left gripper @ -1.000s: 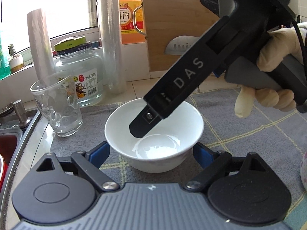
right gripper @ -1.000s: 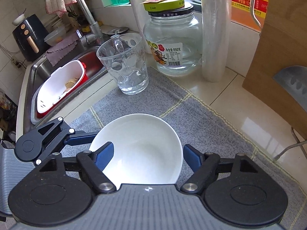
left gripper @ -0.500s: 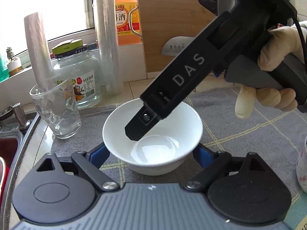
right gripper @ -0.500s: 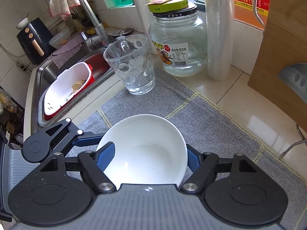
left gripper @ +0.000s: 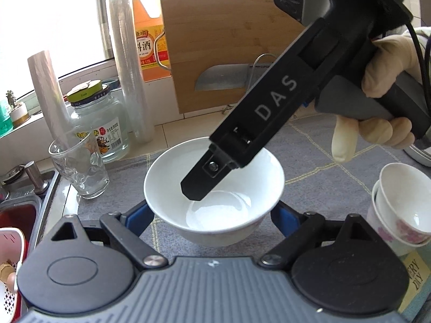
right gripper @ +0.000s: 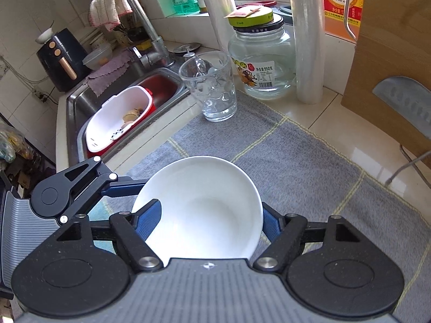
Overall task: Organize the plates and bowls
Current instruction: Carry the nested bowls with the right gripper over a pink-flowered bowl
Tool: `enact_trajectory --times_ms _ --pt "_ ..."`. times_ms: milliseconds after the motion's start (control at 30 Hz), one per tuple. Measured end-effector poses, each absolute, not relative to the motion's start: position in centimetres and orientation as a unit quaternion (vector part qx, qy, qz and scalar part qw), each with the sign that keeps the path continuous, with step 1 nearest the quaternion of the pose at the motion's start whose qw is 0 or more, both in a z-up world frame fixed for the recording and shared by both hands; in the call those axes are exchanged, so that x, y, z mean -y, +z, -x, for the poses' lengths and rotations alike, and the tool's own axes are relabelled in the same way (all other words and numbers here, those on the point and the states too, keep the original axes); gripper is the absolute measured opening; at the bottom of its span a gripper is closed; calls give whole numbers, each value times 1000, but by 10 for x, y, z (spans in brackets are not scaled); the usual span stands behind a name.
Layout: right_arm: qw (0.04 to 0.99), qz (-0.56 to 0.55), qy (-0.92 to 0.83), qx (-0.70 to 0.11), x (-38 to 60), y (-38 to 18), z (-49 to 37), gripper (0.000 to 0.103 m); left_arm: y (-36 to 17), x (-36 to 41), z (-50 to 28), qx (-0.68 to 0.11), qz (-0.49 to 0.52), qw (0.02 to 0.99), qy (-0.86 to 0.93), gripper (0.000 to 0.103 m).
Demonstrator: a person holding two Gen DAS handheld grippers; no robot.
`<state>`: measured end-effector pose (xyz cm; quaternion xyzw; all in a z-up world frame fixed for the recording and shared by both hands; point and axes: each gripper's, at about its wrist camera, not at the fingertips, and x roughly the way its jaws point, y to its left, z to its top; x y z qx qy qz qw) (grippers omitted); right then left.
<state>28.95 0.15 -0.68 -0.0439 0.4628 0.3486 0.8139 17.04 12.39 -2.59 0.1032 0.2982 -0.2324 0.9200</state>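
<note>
Evidently little of the task is done: only 1 bowl [left gripper: 214,191] is seen, and no plates or stack are in view, so where it belongs cannot be judged. The bowl sits low over the mat [right gripper: 296,161] on the bench; whether it is lifted or resting cannot be told. It is grasped by the right gripper [right gripper: 207,220], whose jaws are clenched across it, 1 blue pad inside the rim at the left, the other outside at the right. The left gripper [left gripper: 212,215] is held level just behind the bowl, its jaws released and spread on either side of it. The right gripper is angled steeply down from the upper right by a gloved hand [left gripper: 377,107].
</note>
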Motion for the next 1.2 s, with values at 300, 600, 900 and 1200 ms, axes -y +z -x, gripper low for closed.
enact_trajectory --times_ms 300,600,900,1200 --pt "818 36 352 -454 22 11 -240 82 -7 -106 -129 -297 -114 916 -244 93" --pt "823 37 351 -446 48 20 -198 82 7 -89 -94 -301 -107 911 -262 93" --pt "835 38 321 -444 86 27 -168 83 13 -61 -80 -292 -109 900 -305 93" --pt "850 22 280 -445 125 27 -148 85 12 -29 -76 -283 -119 885 -350 93"
